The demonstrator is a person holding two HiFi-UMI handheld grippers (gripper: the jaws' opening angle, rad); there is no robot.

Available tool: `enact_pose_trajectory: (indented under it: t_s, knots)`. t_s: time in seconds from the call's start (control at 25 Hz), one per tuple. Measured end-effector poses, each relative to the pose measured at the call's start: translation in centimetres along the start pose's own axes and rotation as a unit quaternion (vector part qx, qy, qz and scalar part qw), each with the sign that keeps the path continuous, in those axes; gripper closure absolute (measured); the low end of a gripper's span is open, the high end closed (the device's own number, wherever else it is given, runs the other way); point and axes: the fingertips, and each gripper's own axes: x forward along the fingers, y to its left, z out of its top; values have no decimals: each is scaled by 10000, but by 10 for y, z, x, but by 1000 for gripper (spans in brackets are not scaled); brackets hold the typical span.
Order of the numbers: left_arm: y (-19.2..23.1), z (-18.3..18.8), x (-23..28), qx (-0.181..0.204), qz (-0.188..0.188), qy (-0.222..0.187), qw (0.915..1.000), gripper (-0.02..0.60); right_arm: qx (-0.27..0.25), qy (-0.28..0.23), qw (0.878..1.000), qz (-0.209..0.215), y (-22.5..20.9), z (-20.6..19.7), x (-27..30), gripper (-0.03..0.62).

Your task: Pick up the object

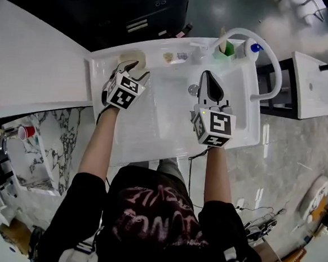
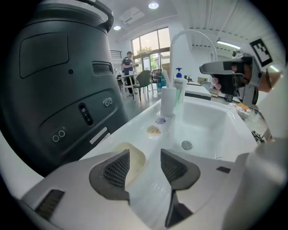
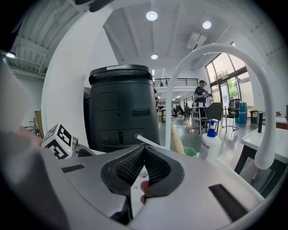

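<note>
So far nothing is lifted: the beige pad (image 1: 130, 56) lies on the sink's rim (image 1: 98, 66), between the spread jaws of the left gripper (image 2: 145, 155), not yet pinched. The right gripper (image 3: 143, 150), jaws together, hangs over the basin.

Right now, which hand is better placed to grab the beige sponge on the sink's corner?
Left. The left gripper is open with the sponge just beyond its fingers; the right gripper is shut and hangs over the sink, farther off.
</note>
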Motion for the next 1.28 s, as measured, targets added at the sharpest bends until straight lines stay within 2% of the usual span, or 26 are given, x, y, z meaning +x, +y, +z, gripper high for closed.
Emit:
enact_pose_trajectory:
  t_s: [0.2,0.36,0.52,0.92,1.28]
  knots:
    - [-1,-14,25,422,-137,552,9975,372,59,124,9999,-42,-7,-13,6,580]
    - [-1,-21,36,455,-185,744,9960,393,88,197,9997,-80,-12,-23,8,580]
    - [5,-22,40,457,-88,812,9956,459,128,228,9996,-115,-16,-26,9,580]
    - [-1,-21,36,598,-158,850,9945,535,137,193,9996,-143,-17,-23,6,580]
    - [-8,0,11,397,-100,337,9986,540,140,48,9998,-167,-12,-12,-7,580]
